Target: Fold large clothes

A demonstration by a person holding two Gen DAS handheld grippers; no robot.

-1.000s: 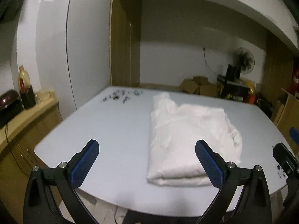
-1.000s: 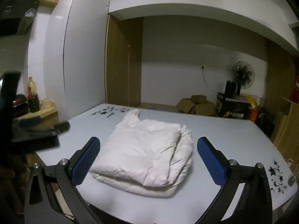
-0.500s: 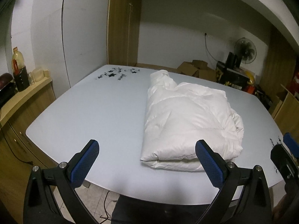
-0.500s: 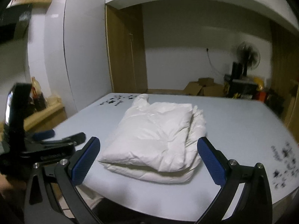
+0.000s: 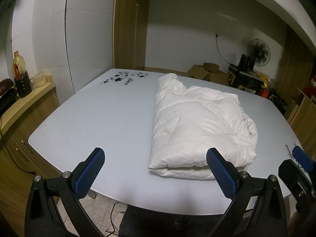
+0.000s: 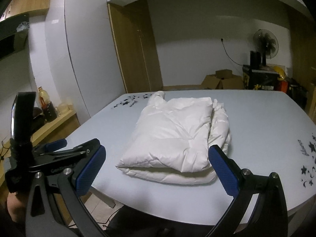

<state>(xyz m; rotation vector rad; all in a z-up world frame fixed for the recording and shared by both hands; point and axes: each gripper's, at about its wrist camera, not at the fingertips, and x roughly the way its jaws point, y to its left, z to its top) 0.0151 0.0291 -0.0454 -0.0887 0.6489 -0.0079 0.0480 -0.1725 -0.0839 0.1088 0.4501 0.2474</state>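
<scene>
A white padded garment (image 5: 199, 126) lies folded into a thick rectangle on the pale blue table (image 5: 102, 118), with a rolled part sticking out at its far end. My left gripper (image 5: 156, 173) hangs open over the table's near edge, just short of the bundle's near left corner, holding nothing. In the right wrist view the same garment (image 6: 177, 136) sits ahead between the fingers of my right gripper (image 6: 158, 171), which is open and empty at the near edge. The left gripper (image 6: 59, 152) shows there at the left, in a hand.
Black star decals mark the table's far left corner (image 5: 122, 78) and right side (image 6: 308, 158). A wooden side counter (image 5: 21, 106) with a bottle (image 5: 18, 67) stands left. Cardboard boxes (image 5: 207, 73), a fan (image 5: 258, 52) and clutter lie beyond the table.
Both grippers have risen and tilted down a little, so the table and folded garment sit lower and larger in view. The garment has not moved. Both stay open.
</scene>
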